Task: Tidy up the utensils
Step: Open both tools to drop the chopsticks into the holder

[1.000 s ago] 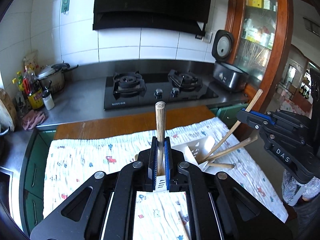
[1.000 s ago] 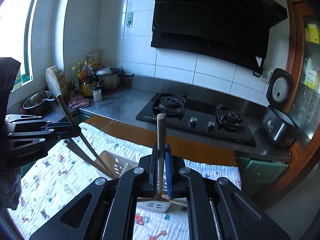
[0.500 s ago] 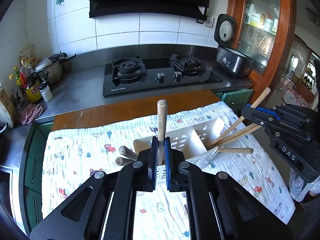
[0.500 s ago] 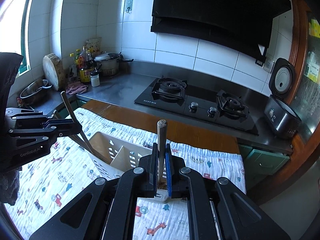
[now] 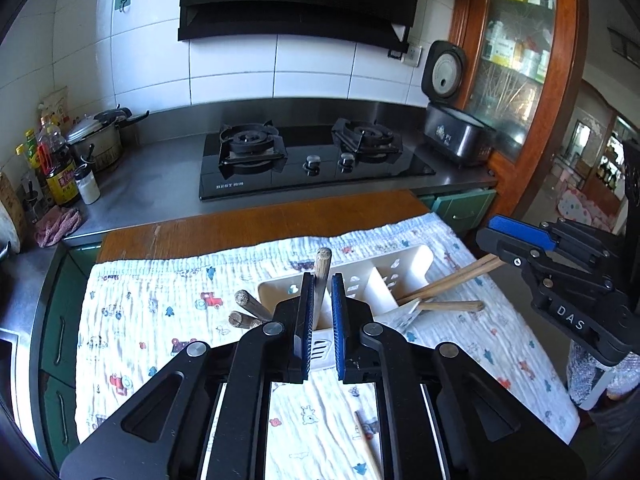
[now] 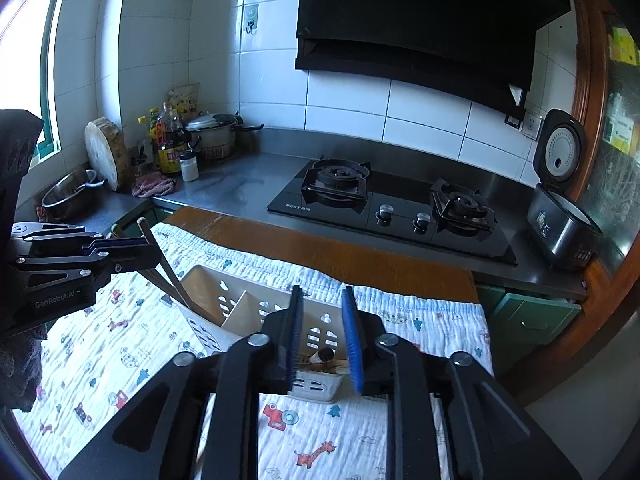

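A white slotted utensil basket (image 5: pixel 424 250) (image 6: pixel 204 332) lies on the printed cloth. My left gripper (image 5: pixel 323 276) hangs over its near end. Its jaws are opening, and a wooden handle (image 5: pixel 322 264) stands loosely between them with its foot in the basket. My right gripper (image 6: pixel 322 290) is over the other end, jaws opening and well apart. A wooden handle (image 6: pixel 326 355) lies loose below them in a compartment. In the left wrist view the right gripper (image 5: pixel 490 236) hangs above two wooden sticks (image 5: pixel 452 280). In the right wrist view the left gripper (image 6: pixel 156 248) still has a stick (image 6: pixel 164 264) between its fingers.
Two more wooden handles (image 5: pixel 248 304) poke out of the basket's left side, and a spatula (image 5: pixel 440 306) lies at its right. A loose chopstick (image 5: pixel 366 440) lies on the cloth near me. Behind the table stand a gas hob (image 5: pixel 312 160), a rice cooker (image 5: pixel 452 136) and bottles (image 5: pixel 60 168).
The right jaws have opened and their wooden handle has dropped into the basket. The left jaws have eased apart and their handle has slid lower. The right gripper has come down nearer the basket.
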A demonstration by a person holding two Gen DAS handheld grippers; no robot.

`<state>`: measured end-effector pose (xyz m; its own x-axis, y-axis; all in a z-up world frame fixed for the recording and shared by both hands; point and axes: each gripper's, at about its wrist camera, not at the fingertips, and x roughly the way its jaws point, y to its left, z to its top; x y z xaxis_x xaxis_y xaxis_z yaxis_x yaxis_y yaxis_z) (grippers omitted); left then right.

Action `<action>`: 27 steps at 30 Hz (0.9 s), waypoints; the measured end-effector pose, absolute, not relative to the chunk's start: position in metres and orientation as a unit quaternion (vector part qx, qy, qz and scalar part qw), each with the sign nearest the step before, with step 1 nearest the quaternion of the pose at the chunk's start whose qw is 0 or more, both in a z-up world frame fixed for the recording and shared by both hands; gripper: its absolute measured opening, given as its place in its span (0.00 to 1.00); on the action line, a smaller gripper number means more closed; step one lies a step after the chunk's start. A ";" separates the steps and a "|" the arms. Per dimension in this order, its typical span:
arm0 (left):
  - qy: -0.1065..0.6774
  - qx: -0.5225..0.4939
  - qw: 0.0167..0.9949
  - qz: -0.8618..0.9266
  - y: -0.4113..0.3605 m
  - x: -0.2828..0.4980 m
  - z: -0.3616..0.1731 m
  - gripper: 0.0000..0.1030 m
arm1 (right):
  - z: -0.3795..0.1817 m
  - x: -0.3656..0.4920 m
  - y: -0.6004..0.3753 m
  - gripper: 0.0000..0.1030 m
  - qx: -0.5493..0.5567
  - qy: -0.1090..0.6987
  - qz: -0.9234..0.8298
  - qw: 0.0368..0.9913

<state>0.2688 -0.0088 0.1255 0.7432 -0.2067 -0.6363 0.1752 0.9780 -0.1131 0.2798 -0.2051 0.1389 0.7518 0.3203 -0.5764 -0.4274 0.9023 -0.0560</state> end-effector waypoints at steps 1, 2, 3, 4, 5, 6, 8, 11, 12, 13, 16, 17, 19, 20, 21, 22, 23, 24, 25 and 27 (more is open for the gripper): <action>0.340 -0.025 0.935 -0.103 -0.008 0.265 0.128 0.09 | 0.142 0.276 -0.207 0.23 -0.091 0.285 0.199 0.933; 0.335 -0.027 0.936 -0.104 -0.008 0.262 0.130 0.09 | 0.144 0.273 -0.210 0.23 -0.089 0.282 0.197 0.935; 0.331 -0.028 0.937 -0.106 -0.008 0.257 0.133 0.10 | 0.147 0.268 -0.213 0.25 -0.085 0.277 0.197 0.937; 0.326 -0.029 0.939 -0.106 -0.008 0.252 0.135 0.14 | 0.150 0.263 -0.216 0.27 -0.082 0.272 0.197 0.938; 0.321 -0.030 0.941 -0.106 -0.008 0.246 0.137 0.20 | 0.154 0.256 -0.220 0.29 -0.077 0.265 0.197 0.941; 0.317 -0.030 0.942 -0.106 -0.008 0.240 0.139 0.22 | 0.157 0.249 -0.223 0.30 -0.074 0.258 0.198 0.943; 0.308 -0.029 0.945 -0.107 -0.008 0.226 0.142 0.24 | 0.162 0.236 -0.229 0.32 -0.071 0.249 0.200 0.945; 0.302 -0.031 0.946 -0.112 -0.008 0.203 0.141 0.30 | 0.163 0.209 -0.235 0.38 -0.069 0.236 0.206 0.947; 0.300 -0.032 0.947 -0.115 -0.008 0.195 0.139 0.31 | 0.161 0.203 -0.236 0.38 -0.070 0.236 0.208 0.947; 0.298 -0.032 0.947 -0.117 -0.008 0.188 0.138 0.37 | 0.157 0.195 -0.236 0.39 -0.071 0.237 0.211 0.946; 0.299 -0.030 0.946 -0.119 -0.011 0.166 0.126 0.46 | 0.142 0.176 -0.236 0.42 -0.071 0.248 0.222 0.940; 0.301 -0.029 0.945 -0.122 -0.011 0.159 0.122 0.49 | 0.134 0.169 -0.235 0.43 -0.071 0.255 0.226 0.937; 0.304 -0.023 0.945 -0.121 -0.012 0.144 0.111 0.55 | 0.119 0.158 -0.232 0.43 -0.070 0.269 0.233 0.932; 0.303 -0.016 0.946 -0.116 -0.013 0.136 0.105 0.56 | 0.112 0.155 -0.231 0.43 -0.067 0.275 0.235 0.930; 0.304 -0.013 0.946 -0.113 -0.014 0.131 0.100 0.56 | 0.102 0.150 -0.230 0.43 -0.066 0.286 0.239 0.926; 0.307 -0.013 0.945 -0.111 -0.013 0.124 0.094 0.57 | 0.091 0.144 -0.228 0.43 -0.066 0.295 0.241 0.922; 0.310 -0.016 0.944 -0.110 -0.012 0.119 0.088 0.58 | 0.082 0.141 -0.226 0.43 -0.066 0.303 0.241 0.920; 0.313 -0.021 0.943 -0.108 -0.009 0.113 0.083 0.59 | 0.073 0.137 -0.224 0.43 -0.067 0.312 0.241 0.917; 0.316 -0.026 0.943 -0.104 -0.006 0.108 0.077 0.60 | 0.064 0.134 -0.222 0.43 -0.067 0.321 0.242 0.913; 0.321 -0.035 0.942 -0.092 0.000 0.097 0.066 0.61 | 0.046 0.128 -0.221 0.43 -0.060 0.341 0.244 0.906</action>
<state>0.0971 0.0001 0.0664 0.7767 -0.1948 -0.5991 0.1500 0.9808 -0.1244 0.1276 -0.2208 0.0457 0.6476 0.4016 -0.6475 -0.4833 0.8735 0.0583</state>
